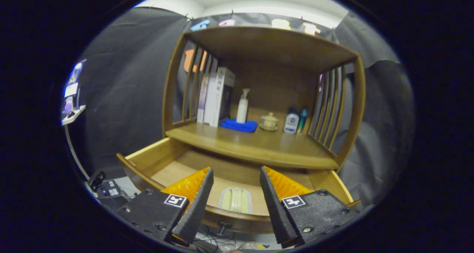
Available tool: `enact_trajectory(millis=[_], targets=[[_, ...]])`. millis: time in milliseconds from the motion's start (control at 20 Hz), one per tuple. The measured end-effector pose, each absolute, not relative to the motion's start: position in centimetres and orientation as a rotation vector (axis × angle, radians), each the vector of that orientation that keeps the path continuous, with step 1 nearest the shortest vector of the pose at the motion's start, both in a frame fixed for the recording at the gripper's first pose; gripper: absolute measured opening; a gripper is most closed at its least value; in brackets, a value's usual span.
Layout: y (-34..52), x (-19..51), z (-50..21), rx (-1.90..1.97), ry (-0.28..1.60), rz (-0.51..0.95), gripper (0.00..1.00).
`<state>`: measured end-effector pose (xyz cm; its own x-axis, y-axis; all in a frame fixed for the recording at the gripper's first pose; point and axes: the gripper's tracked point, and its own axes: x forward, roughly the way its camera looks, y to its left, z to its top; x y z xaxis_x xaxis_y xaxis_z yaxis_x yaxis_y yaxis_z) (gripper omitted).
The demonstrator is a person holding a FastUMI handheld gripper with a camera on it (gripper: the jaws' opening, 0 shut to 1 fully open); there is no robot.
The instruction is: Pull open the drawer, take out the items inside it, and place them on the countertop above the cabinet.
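The wooden drawer [148,158] under the cabinet stands pulled out. On its floor, close to the front wall, lies a pale, clear-wrapped packet [236,200]. My gripper [235,173] hovers above the drawer's front, open, and the packet shows in the gap between the two fingers, lower down and untouched. The countertop [255,145] of the cabinet runs just beyond the fingers, above the drawer.
At the back of the countertop stand books [216,95], a white pump bottle [243,106] on a blue cloth [239,125], a small lidded pot [269,121] and two small bottles [295,121]. Slatted side rails and a top shelf [274,45] enclose it. Equipment and cables [105,188] lie on the floor by the drawer's side.
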<state>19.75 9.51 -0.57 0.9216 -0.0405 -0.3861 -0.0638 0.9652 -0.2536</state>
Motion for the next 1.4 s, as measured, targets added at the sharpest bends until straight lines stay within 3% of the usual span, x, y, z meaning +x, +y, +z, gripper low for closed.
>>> enact_trajectory(millis=[350,850,1050,1250,1400], targets=[[8.1,22.0,-6.9,-0.205,0.808,-0.024,0.80],[7.4,22.6,-11.1,-0.079,1.074,-0.073,0.68],[7.0,22.8,-11.1,-0.104,1.061,-0.062,0.54],[6.9,23.2,-11.1,-0.124,1.034,-0.050,0.23],[6.7,23.3,-10.8,-0.150,1.017,-0.045,0.19]])
